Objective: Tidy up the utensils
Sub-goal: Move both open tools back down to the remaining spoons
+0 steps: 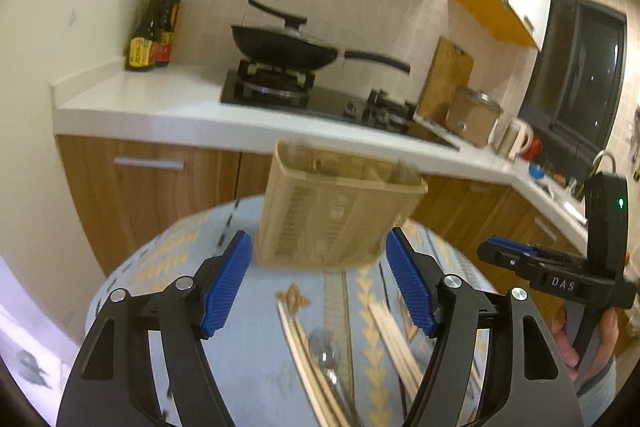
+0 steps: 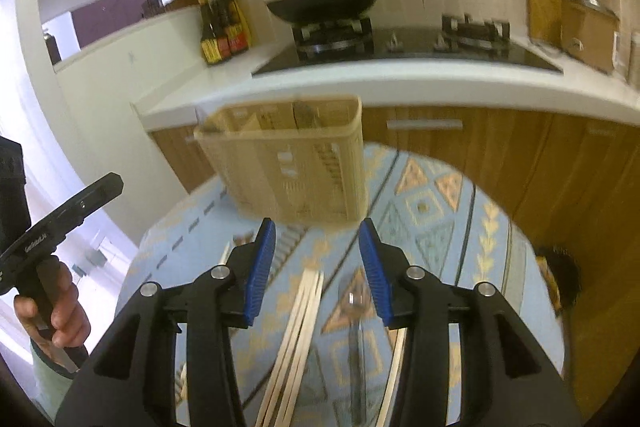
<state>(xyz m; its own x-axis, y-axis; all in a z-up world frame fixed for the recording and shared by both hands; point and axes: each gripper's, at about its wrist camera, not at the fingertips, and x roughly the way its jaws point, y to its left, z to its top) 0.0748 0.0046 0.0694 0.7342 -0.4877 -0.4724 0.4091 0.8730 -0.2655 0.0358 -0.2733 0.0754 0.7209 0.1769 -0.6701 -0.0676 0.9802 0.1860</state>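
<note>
Setting: a small round tabletop (image 1: 248, 311) with a blue and yellow patterned cloth is filling the lower centre of both views; a kitchen counter with a stove and black wok (image 1: 286, 49) is running across the upper half.

Utensil holder: a beige slotted holder (image 1: 336, 207) is standing near the far edge of the tabletop, centre of the left view and centre-left of the right view; it is looking blurred, so what is inside cannot be told.

Chopsticks: pale wooden chopsticks (image 2: 296, 343) are lying loose on the cloth in the lower centre of both views, in two or more bundles.

Spoon: a metal spoon (image 1: 326, 351) is lying between the chopstick bundles — bowl end toward the holder.

Left gripper (image 1: 320, 279): its blue-padded fingers are spread apart and holding nothing, hovering above the utensils and framing the holder's base.

Right gripper (image 2: 316, 263): its fingers are also parted and gripping nothing, poised over a chopstick bundle and the spoon.

Step in hand: judging by the layout, nothing is sorted yet — the first pickup is being lined up.

Doing it well: lowering one gripper squarely across a chopstick bundle, closing mid-length, and lifting level should stop the sticks fanning out or slipping; the other gripper could be steadying the light holder against tipping.
</note>
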